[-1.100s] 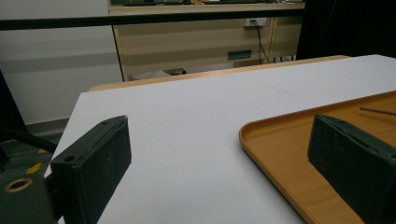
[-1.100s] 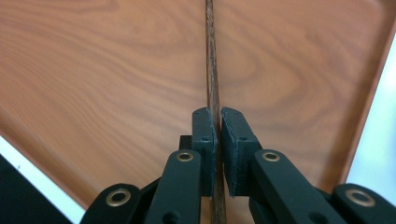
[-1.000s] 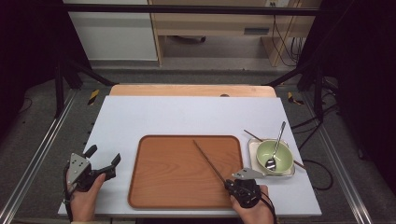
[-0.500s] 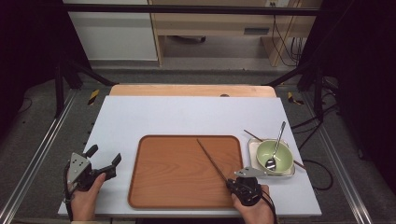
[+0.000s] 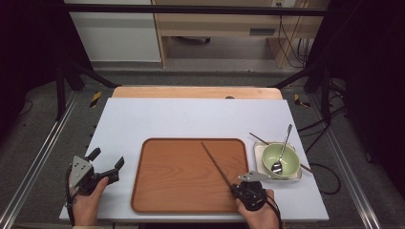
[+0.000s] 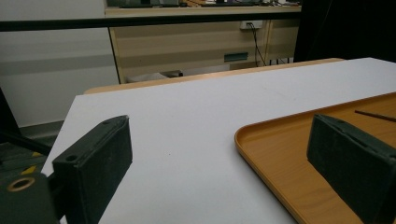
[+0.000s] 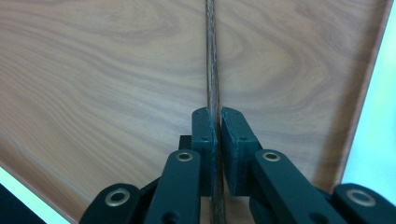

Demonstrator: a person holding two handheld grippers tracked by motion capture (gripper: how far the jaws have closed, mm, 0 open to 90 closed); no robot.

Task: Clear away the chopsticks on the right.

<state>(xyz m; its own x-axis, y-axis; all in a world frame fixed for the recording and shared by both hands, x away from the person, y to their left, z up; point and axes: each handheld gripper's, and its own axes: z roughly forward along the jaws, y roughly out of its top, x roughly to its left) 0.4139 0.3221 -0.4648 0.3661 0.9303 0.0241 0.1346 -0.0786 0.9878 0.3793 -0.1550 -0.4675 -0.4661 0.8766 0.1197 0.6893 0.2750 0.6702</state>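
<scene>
At the near left corner of the white surface (image 5: 191, 119), your left hand-held gripper (image 5: 106, 165) rests in your left hand (image 5: 86, 205) with its 2 black jaws spread wide and nothing between them. From the left gripper view, those jaws frame bare white surface and the rounded left rim of the wooden tray (image 6: 261, 154), 1 jaw standing over the white top and the other over the tray's edge.

At centre, the wooden tray lies flat on the surface, its long side toward you. A dark chopstick (image 5: 216, 162) runs across its right half, its far tip near the tray's far rim and its near end leading down to your right hand-held gripper (image 5: 235, 188). In the right gripper view the 2 jaws are clenched on that chopstick (image 7: 213, 70), which runs straight up between them over the wood grain.

To the right of the tray, a green bowl (image 5: 281, 160) sits on a small pale dish (image 5: 260, 167), touching it, with a metal spoon (image 5: 282, 148) resting in the bowl and its handle leaning out past the far rim. A 2nd chopstick (image 5: 259, 139) lies under or behind the bowl, its ends showing on both sides.
</scene>
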